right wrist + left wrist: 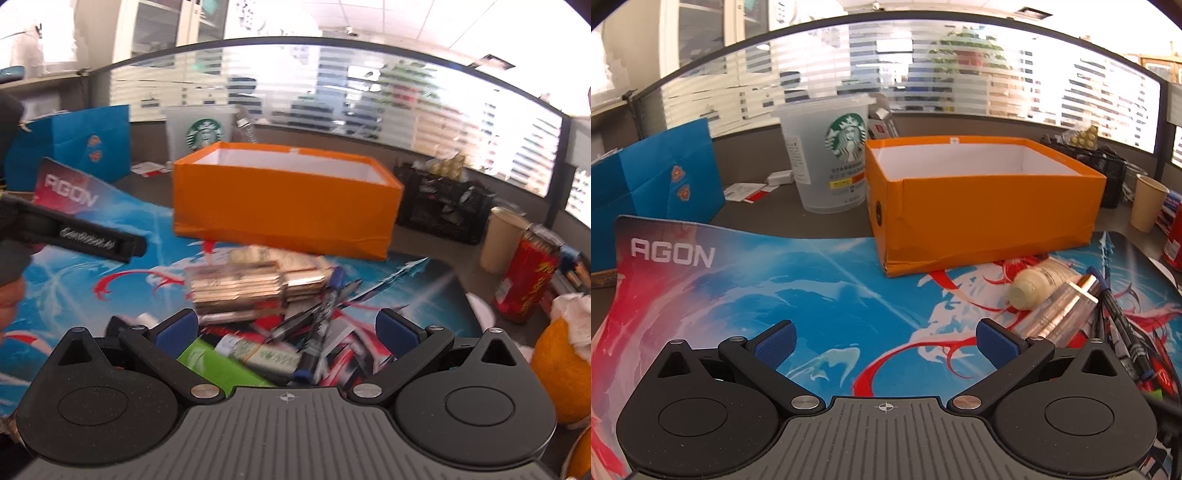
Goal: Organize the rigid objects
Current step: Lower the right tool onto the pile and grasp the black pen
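Office desk, glass partition behind; printed mat [738, 280] laid across it. Orange box [990, 206], open and apparently empty, is set at upper centre of both views. Clutter is heaped just below it: cream bottle [1030, 288], clear case [236, 286], pens [325, 306], green pack [210, 360]. Step judged: first pick. One item at the heap's edge is best taken singly, squarely between the pads. Left gripper [884, 343]: spread wide, nothing held, over bare mat. Right gripper [284, 330]: spread wide, nothing held, above the heap.
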`<move>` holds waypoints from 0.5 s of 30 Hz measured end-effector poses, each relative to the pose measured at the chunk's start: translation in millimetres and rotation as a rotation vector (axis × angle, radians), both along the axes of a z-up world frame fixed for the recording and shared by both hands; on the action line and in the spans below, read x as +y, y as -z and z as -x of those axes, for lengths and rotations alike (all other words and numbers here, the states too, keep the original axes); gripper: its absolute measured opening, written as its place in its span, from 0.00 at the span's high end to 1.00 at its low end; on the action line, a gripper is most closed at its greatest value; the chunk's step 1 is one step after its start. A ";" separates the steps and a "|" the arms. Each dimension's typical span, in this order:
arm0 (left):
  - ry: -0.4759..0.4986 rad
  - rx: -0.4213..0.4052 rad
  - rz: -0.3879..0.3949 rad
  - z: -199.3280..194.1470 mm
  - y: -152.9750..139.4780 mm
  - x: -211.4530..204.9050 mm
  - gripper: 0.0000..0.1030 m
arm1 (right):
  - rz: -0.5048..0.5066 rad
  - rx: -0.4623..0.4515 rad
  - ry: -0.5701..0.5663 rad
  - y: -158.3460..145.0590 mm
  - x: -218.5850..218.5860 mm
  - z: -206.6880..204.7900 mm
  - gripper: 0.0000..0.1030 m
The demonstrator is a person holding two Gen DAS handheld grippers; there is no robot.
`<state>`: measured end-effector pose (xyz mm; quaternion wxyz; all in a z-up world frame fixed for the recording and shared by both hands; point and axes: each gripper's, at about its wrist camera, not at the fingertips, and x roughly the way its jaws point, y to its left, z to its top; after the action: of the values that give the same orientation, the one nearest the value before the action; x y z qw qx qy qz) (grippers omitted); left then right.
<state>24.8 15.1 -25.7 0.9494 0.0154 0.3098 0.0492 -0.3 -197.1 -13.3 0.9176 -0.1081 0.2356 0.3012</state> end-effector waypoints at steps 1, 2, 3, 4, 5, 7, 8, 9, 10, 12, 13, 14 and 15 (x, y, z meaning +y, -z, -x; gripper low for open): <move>0.018 0.006 -0.003 0.7 1.4 -1.2 0.00 | 0.007 0.017 -0.018 2.1 0.8 0.0 0.00; 0.034 0.010 -0.005 0.3 2.6 -2.5 0.00 | 0.012 0.025 -0.037 3.9 1.4 1.1 0.00; 0.041 0.012 -0.007 0.7 3.8 -3.1 0.00 | 0.015 0.031 -0.064 5.5 1.4 2.0 0.00; 0.050 0.013 -0.009 0.3 4.6 -3.5 0.00 | 0.019 0.035 -0.101 7.2 1.2 3.2 0.00; 0.058 0.012 -0.011 1.2 5.7 -2.9 0.00 | 0.023 0.040 -0.138 8.9 1.0 4.4 0.00; 0.065 0.008 -0.016 -1.1 6.6 -0.6 0.00 | 0.031 0.048 -0.204 11.9 1.3 5.5 0.00; 0.066 0.008 -0.018 -2.2 6.9 1.2 0.00 | 0.030 0.050 -0.234 13.0 1.1 5.6 0.00; 0.064 0.009 -0.019 -3.8 7.1 3.2 0.00 | 0.024 0.051 -0.260 13.1 1.1 5.8 0.00; 0.060 0.008 -0.018 -2.0 7.2 3.9 0.00 | 0.015 0.052 -0.289 13.2 0.6 6.2 0.00; 0.058 0.009 -0.015 -2.7 7.3 6.9 0.00 | 0.004 0.056 -0.347 11.7 1.2 7.6 0.00; 0.059 0.010 -0.015 -1.2 7.2 6.9 0.00 | 0.003 0.055 -0.378 11.4 2.4 9.3 0.00; 0.063 0.010 -0.016 -1.2 7.3 6.9 0.00 | 0.006 0.051 -0.413 11.1 4.0 11.4 0.00; 0.069 0.010 -0.018 0.3 7.4 6.5 0.00 | 0.012 0.049 -0.449 11.2 5.8 14.4 0.00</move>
<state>24.5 21.5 -33.1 0.9488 0.0347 0.3134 0.0191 -14.7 -191.3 -24.4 0.8210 -0.1559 0.2295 0.4990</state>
